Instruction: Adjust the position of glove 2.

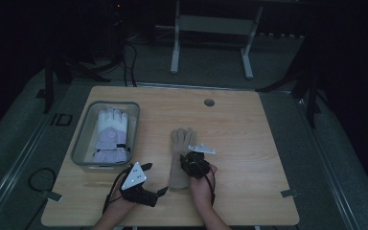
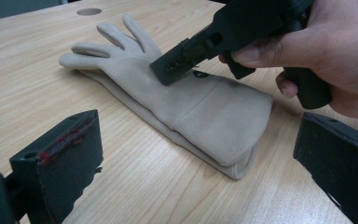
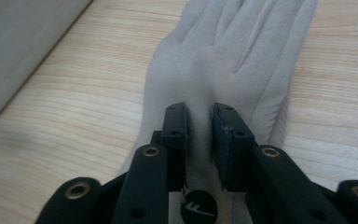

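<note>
The beige glove [image 1: 179, 155] lies flat on the wooden surface [image 1: 249, 143] near its centre, fingers pointing away from the person and cuff toward the near edge. This flat, straightened layout leaves the back of the glove exposed from above, which suits a pinch from overhead. The right hand-held gripper [image 3: 199, 123] is lowered onto the middle of the glove, just behind the knuckle area; its jaws stand a narrow gap apart with a strip of fabric between them. Whether the pads actually press that fabric cannot be told for certain from the right gripper view, but no clear pinch is formed, so the jaws are read as slightly spread around the material. The left hand-held gripper [image 2: 200, 154] waits low over the surface, near the cuff end and just left of the glove, with its jaws spread wide and nothing between them; this placement keeps it ready to assist at the cuff without blocking the right one. A grey bin [image 1: 82, 143] stands at the left of the surface and holds a white and lavender glove [image 1: 110, 136] laid fingers-away, which suggests that the beige glove is intended for the same container.
</note>
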